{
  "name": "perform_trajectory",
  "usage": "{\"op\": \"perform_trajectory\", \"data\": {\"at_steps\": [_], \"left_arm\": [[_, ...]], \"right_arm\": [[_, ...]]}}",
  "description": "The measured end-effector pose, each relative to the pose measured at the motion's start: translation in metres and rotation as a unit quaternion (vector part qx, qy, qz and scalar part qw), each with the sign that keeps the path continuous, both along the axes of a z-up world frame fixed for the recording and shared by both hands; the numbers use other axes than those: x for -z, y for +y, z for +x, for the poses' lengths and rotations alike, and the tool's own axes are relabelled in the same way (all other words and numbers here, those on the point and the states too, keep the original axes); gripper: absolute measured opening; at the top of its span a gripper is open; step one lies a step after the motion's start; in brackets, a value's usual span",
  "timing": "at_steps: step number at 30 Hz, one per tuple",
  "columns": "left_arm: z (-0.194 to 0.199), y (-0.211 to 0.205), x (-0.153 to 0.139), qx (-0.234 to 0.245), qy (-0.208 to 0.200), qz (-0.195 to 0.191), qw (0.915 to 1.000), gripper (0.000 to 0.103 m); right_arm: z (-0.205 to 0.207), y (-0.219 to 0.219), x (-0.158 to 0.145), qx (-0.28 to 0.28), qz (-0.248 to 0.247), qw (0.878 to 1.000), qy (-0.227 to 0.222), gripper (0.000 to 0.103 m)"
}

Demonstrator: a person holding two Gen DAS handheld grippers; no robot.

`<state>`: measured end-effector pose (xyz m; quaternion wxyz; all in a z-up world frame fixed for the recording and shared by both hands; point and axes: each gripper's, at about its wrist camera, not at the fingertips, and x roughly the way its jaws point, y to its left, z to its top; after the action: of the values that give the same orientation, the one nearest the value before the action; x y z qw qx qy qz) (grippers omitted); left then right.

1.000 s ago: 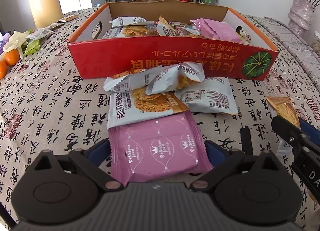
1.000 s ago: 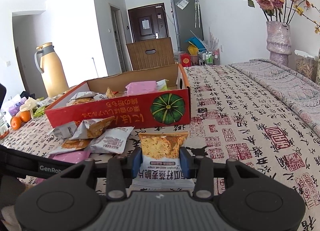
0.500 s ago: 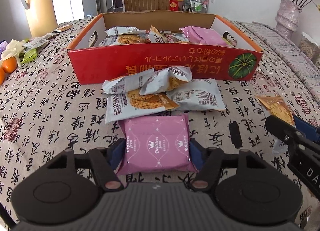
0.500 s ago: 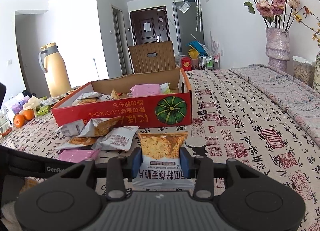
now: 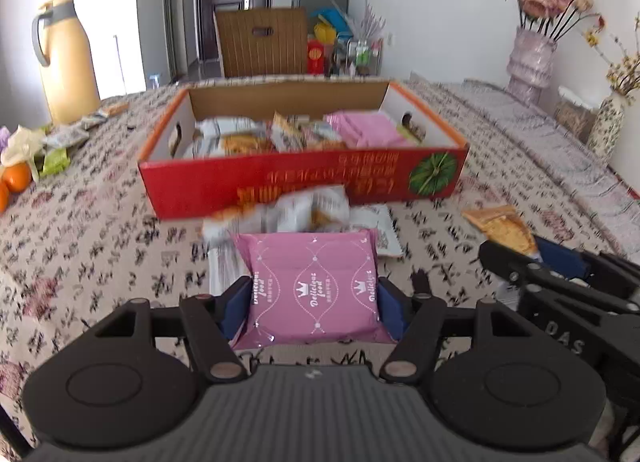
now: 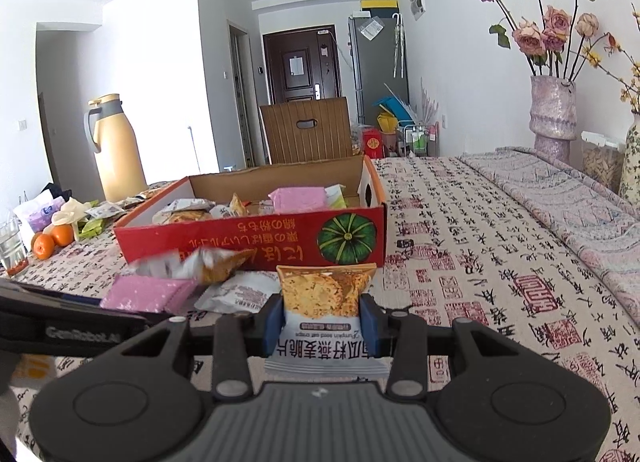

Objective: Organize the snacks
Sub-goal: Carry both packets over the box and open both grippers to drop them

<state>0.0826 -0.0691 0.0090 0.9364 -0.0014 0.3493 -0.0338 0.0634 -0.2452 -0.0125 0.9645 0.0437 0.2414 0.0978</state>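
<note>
Gripper on our left (image 5: 314,298) has just clamped the pink snack packet (image 5: 314,286) and lifted it off the table (image 5: 100,246); our right gripper (image 6: 320,316) still pinches an orange crisp packet (image 6: 326,294). Both go next into the red box (image 5: 280,182).

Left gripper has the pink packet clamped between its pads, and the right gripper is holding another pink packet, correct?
Not quite. The left gripper does grip the pink packet, but the right gripper holds a white and orange oat crisp packet, not a pink one. The right wrist view shows it pinched between the blue pads.
</note>
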Motion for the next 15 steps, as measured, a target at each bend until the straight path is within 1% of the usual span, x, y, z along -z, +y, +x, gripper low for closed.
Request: {"op": "perform_trajectory", "data": {"at_steps": [8, 15], "left_arm": [[0.005, 0.005, -0.025, 0.000, -0.036, -0.004, 0.9993, 0.067], [0.025, 0.014, -0.046, -0.012, -0.065, -0.003, 0.9978, 0.067]], "right_arm": [[0.013, 0.006, -0.013, -0.004, -0.003, 1.000, -0.021, 0.040], [0.034, 0.014, -0.030, -0.007, -0.005, 0.999, -0.046, 0.040]]}}
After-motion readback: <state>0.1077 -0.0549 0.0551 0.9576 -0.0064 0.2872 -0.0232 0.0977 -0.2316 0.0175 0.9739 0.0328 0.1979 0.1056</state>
